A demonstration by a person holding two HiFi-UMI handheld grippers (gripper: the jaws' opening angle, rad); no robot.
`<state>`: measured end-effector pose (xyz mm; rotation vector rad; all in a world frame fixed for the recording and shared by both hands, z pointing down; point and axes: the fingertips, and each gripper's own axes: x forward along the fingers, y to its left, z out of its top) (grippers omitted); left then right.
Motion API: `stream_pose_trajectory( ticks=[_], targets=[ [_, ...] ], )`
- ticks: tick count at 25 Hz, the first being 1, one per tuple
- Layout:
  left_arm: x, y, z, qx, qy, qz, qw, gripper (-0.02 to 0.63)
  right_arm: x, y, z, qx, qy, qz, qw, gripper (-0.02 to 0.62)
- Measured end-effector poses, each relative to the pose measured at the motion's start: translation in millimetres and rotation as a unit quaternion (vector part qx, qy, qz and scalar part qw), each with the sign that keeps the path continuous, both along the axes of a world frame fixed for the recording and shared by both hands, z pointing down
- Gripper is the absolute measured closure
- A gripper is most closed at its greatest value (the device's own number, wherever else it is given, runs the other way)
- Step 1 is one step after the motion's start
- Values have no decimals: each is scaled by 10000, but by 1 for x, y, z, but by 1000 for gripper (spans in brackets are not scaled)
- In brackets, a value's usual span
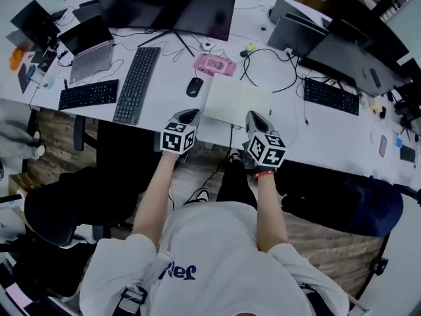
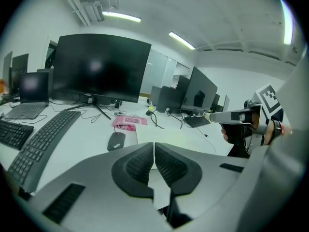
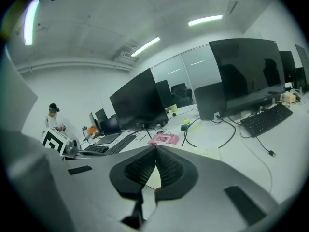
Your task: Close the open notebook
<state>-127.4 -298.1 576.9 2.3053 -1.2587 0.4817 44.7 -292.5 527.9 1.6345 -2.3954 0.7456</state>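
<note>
On the white desk (image 1: 164, 91), the notebook (image 1: 237, 101) lies at frame centre. The left gripper (image 1: 187, 116) and right gripper (image 1: 255, 118) are held shut and empty below it. The approach is judged under way; next, a cover edge must be caught.

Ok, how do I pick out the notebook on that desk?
Start at the big black monitor on the white desk. Toward the near edge, right of the black mouse and nearer than the pink packet, lies the notebook: the only pale, blank, flat rectangle there.

White desks (image 1: 168, 87) carry monitors (image 2: 99, 66) and keyboards (image 1: 137, 84); wood floor (image 1: 52, 137) below, strip lights (image 2: 120, 16) on the ceiling (image 2: 203, 8).
</note>
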Motion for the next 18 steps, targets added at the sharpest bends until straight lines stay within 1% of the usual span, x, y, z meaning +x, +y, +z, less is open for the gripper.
stream_pose_trajectory(
  ticks=[4,9,13,18],
  targets=[
    [1,-16,26,-406,11,120,9991,569,-2,-16,15,-192,-76,-69,9998,580],
    [5,-36,58,-776,185,170,9967,531,1,-29,34,-372,-88,-119,9992,580],
    [12,-37,79,-1005,220,336,9941,435,2,-36,39,-539,-264,-73,9982,580],
    [20,-38,101,-1310,258,442,9901,377,1,-43,45,-594,-225,-109,9979,580]
  ],
)
